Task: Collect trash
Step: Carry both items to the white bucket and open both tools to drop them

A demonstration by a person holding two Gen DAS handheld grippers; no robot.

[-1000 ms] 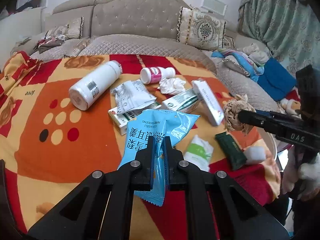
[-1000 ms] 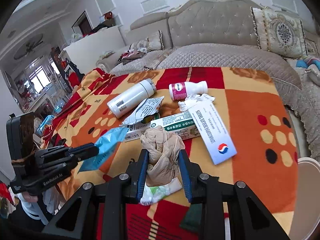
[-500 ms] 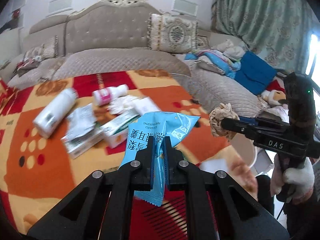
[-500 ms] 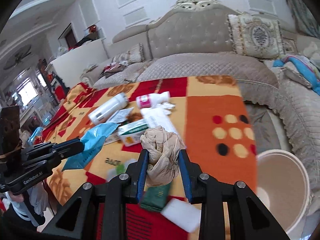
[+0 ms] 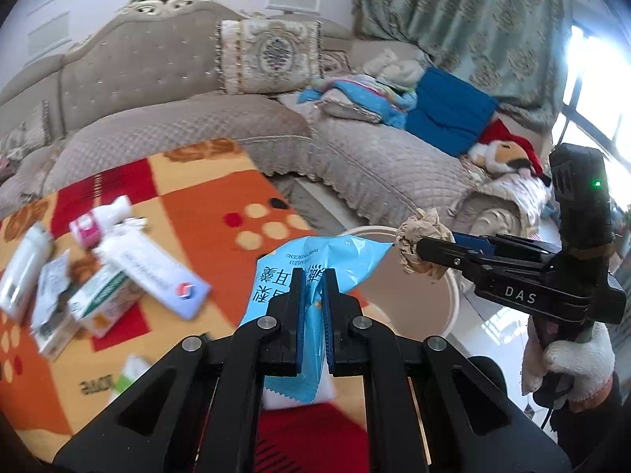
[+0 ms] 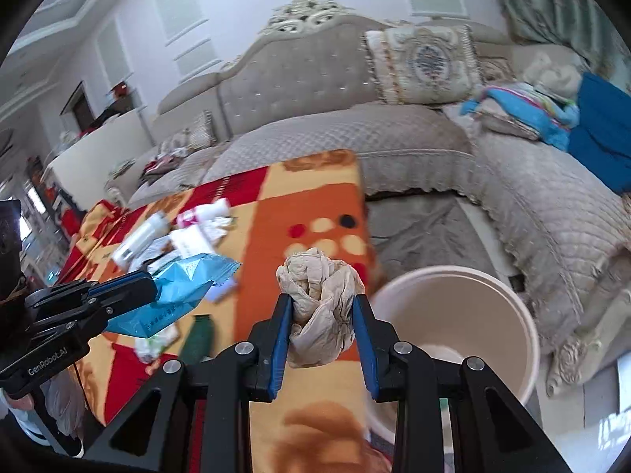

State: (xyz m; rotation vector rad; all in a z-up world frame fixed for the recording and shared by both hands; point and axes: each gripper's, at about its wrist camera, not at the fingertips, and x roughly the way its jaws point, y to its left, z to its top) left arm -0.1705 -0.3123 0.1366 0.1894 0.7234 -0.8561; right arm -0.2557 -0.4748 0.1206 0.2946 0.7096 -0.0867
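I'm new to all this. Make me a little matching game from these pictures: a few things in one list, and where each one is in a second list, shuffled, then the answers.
Things:
1. blue packet
2. crumpled brown paper
3. white bucket
4. pink and white bottle

Places:
A. lying on the patterned blanket
B. pinched in the right claw
C. on the floor beside the blanket
D. pinched in the left claw

Pairs: 1-D, 2-B, 3-C, 4-A
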